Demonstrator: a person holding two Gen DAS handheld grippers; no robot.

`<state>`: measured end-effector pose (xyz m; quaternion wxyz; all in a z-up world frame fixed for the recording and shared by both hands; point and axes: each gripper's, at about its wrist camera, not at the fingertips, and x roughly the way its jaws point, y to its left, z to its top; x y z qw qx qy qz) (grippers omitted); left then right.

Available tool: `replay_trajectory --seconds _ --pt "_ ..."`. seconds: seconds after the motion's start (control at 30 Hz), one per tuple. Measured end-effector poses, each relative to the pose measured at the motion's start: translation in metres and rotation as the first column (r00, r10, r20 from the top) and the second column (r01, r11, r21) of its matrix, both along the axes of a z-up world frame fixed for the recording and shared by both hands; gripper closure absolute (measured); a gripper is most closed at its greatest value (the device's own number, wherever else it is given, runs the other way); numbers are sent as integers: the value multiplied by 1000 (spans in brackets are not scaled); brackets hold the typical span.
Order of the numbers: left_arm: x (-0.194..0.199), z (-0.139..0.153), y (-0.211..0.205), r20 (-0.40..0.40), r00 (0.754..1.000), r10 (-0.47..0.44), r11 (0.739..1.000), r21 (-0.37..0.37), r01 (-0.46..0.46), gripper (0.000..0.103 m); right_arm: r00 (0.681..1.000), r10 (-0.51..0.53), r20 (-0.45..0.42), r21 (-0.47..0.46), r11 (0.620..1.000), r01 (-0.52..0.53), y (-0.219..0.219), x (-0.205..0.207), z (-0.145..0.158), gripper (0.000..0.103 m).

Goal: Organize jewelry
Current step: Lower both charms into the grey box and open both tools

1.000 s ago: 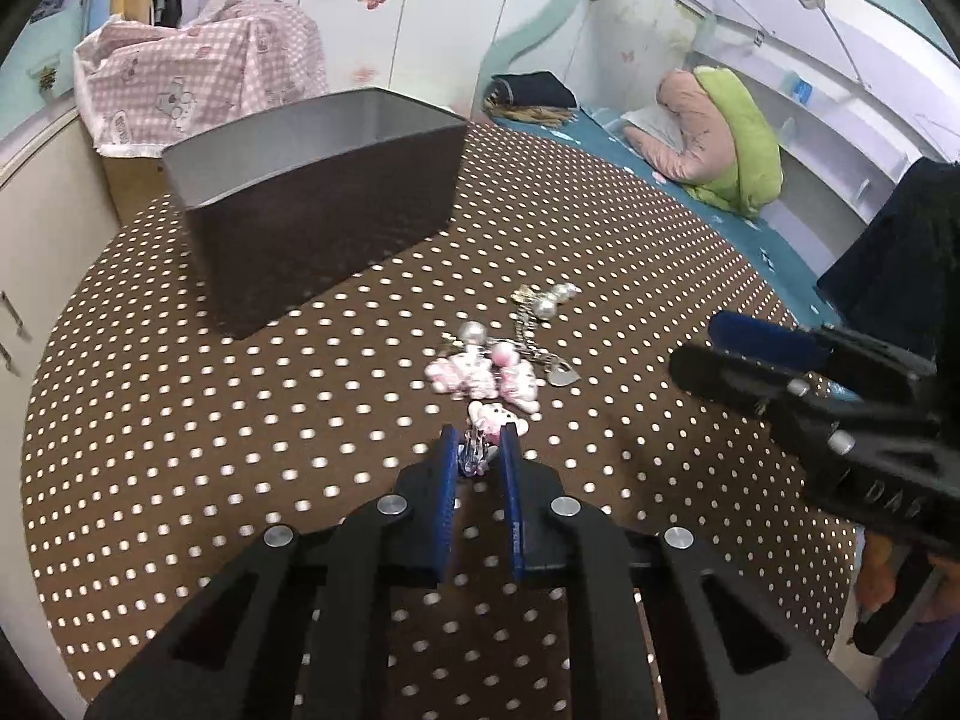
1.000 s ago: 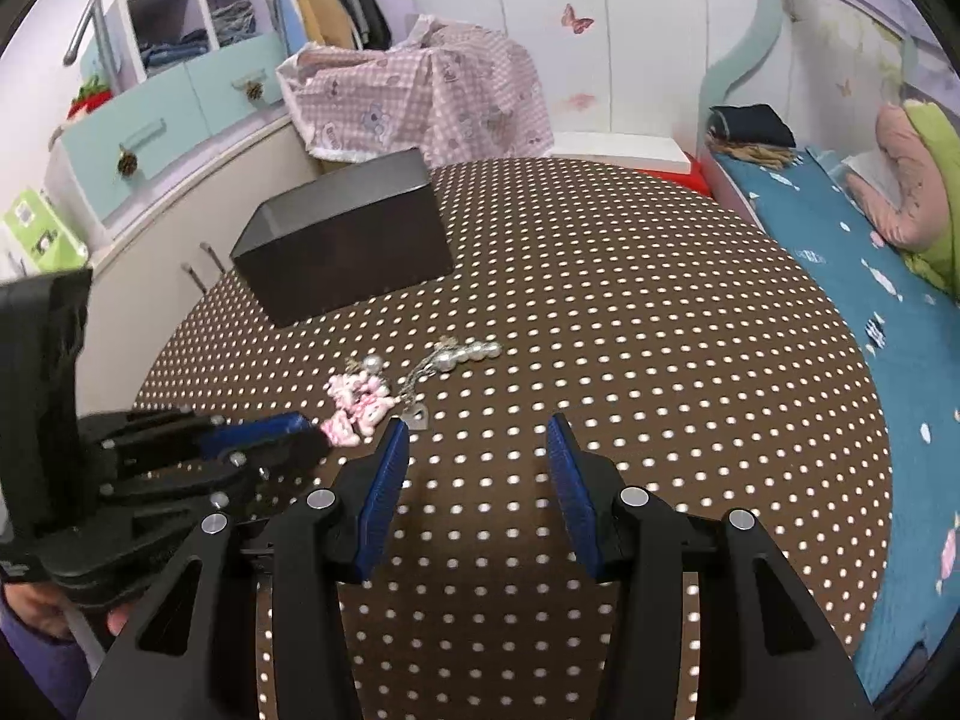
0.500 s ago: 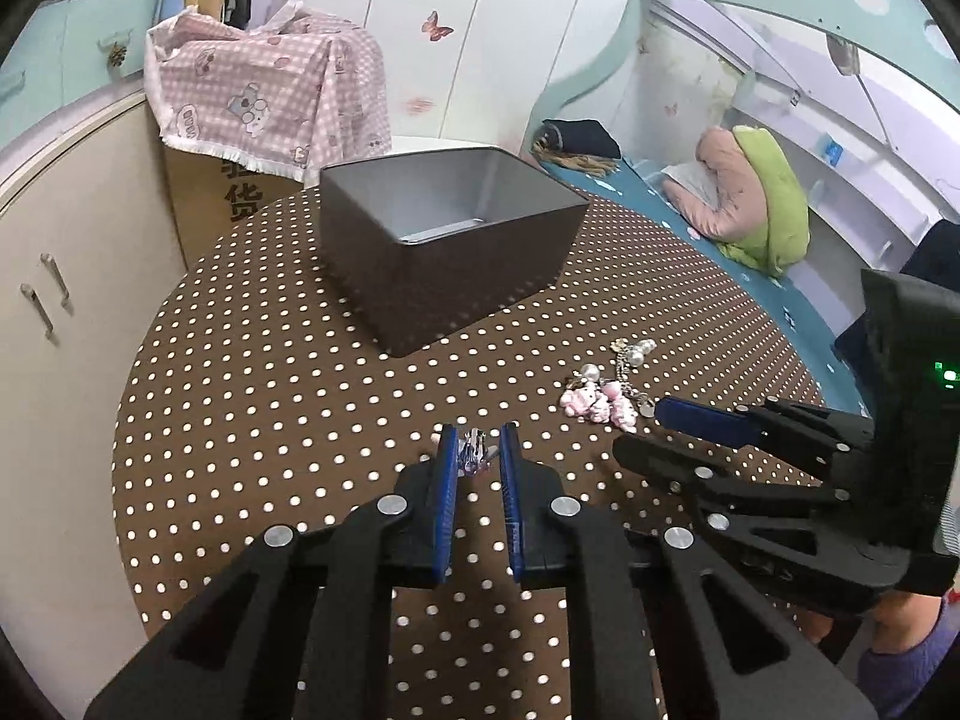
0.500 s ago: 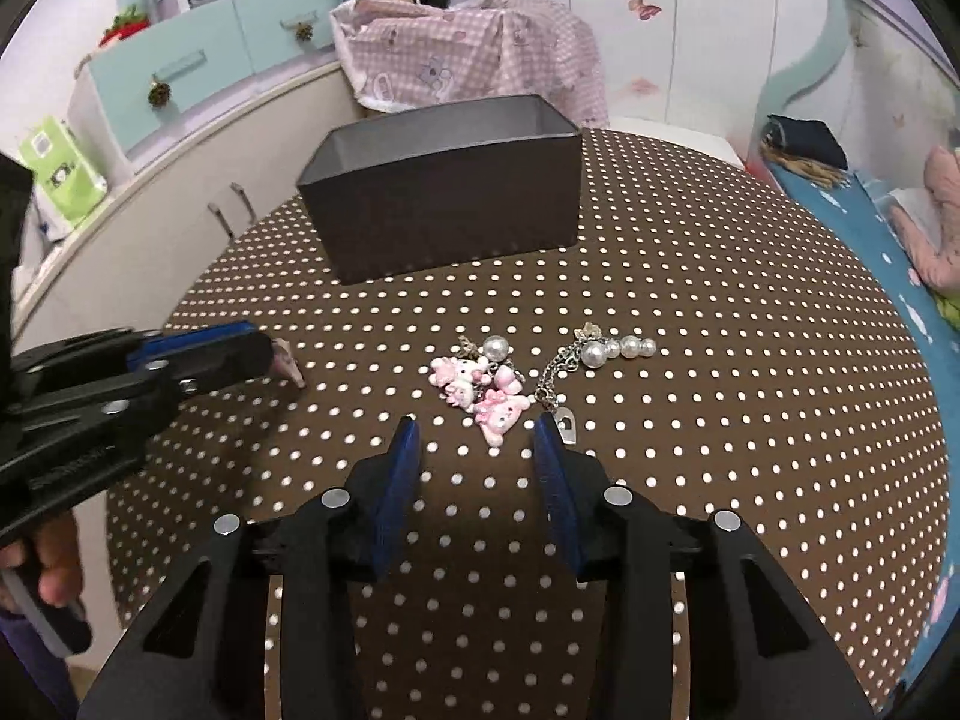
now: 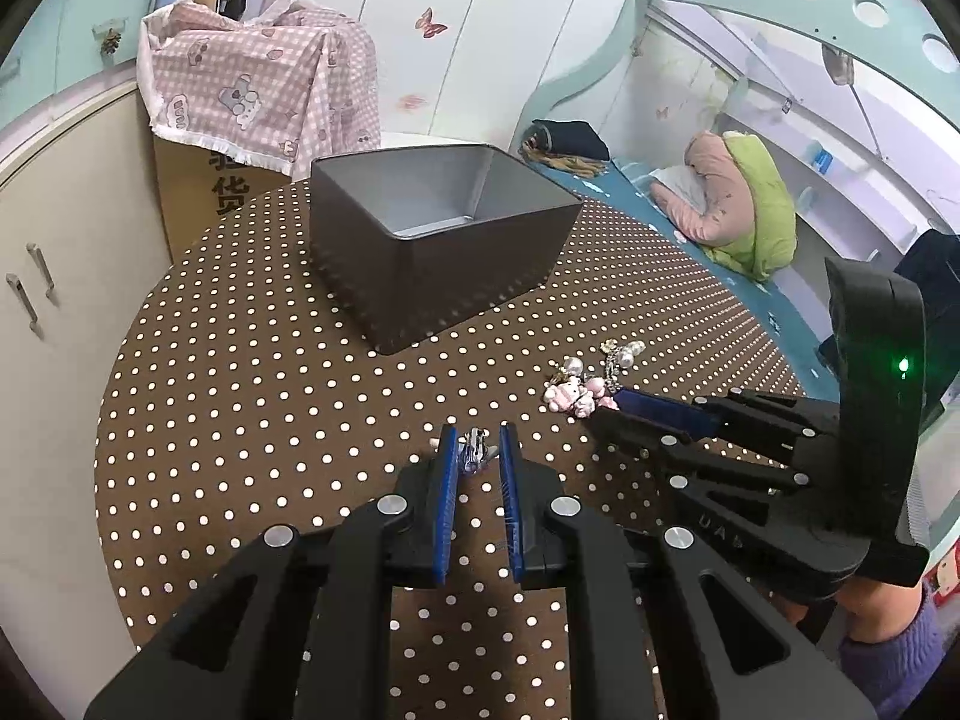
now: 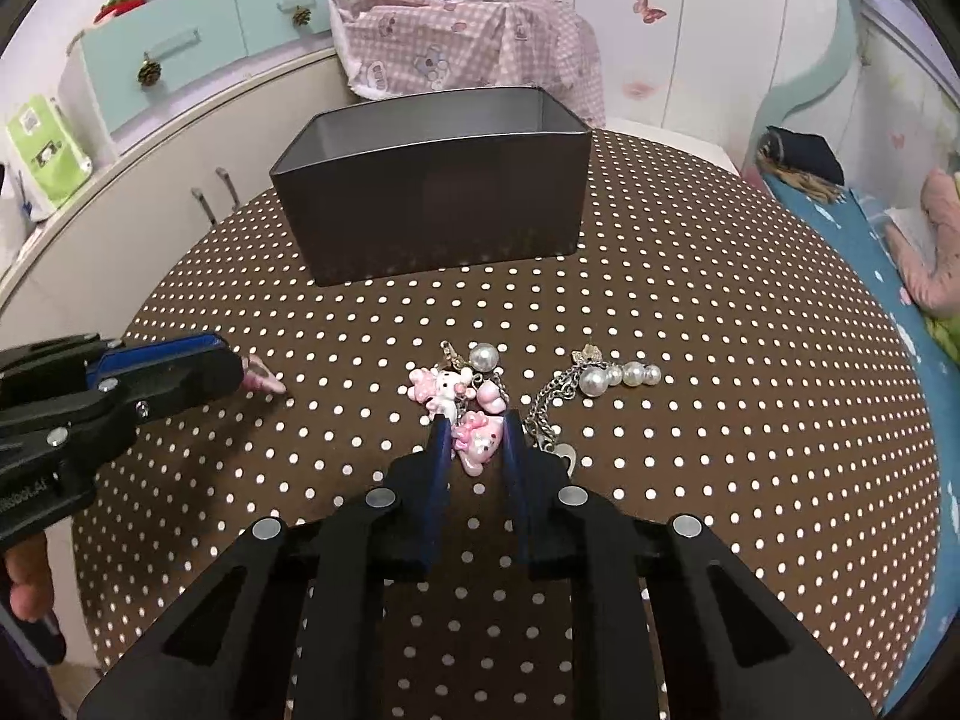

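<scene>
On the brown dotted tablecloth (image 6: pixel 690 276) lies a cluster of pink cat charms (image 6: pixel 447 387) with a pearl beside it, and a silver chain with pearls (image 6: pixel 618 375) to its right. My right gripper (image 6: pixel 476 429) is closing, and its pads touch both sides of the nearest pink cat charm (image 6: pixel 477 441). To the left, just above the cloth, my left gripper (image 5: pixel 474 447) is shut on a small pink and silver charm (image 5: pixel 474 450). The same charm (image 6: pixel 261 378) pokes out of its tips in the right wrist view. An open dark grey box (image 5: pixel 444 276) stands behind.
The box (image 6: pixel 432 210) sits at the far side of the round table. A cream cabinet (image 5: pixel 54 252) curves along the left edge, a pink checked cloth covers a carton behind, and a bed (image 6: pixel 864 240) lies to the right. A hand in a purple sleeve (image 5: pixel 882 648) holds the right gripper.
My right gripper came in over the charm cluster and its jaws narrowed around the nearest pink cat charm. My left gripper drew away to the left with its small charm, then stayed still.
</scene>
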<state>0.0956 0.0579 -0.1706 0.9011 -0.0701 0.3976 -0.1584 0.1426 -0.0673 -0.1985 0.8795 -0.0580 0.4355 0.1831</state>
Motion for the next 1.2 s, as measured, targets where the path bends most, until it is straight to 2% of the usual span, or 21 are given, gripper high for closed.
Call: replay_trajectory --seconds 0.17,0.27,0.47,0.67,0.87,0.97,1.2 --pt "1 8 -1 6 1000 -22 999 -38 22 91 1000 2 -7 49 999 -2 -14 -7 8 85" --pt "2 17 -3 26 999 -31 999 -37 32 91 1000 1 18 73 997 -2 -21 -12 23 85" --pt "9 47 -9 75 994 -83 991 -96 90 91 998 -1 68 142 990 -9 -40 -12 59 85" --pt "34 86 -7 136 986 -102 985 -125 119 91 992 7 130 196 980 -33 -43 12 99 85" --pt "69 107 4 141 988 -64 991 -112 80 91 991 15 134 240 970 -47 -35 52 117 85" --pt "88 106 10 113 993 -40 993 -105 52 91 994 27 110 250 967 -54 -26 74 114 85" --pt "117 75 11 12 999 -37 995 -94 38 91 997 57 44 231 971 -65 0 109 90 85"
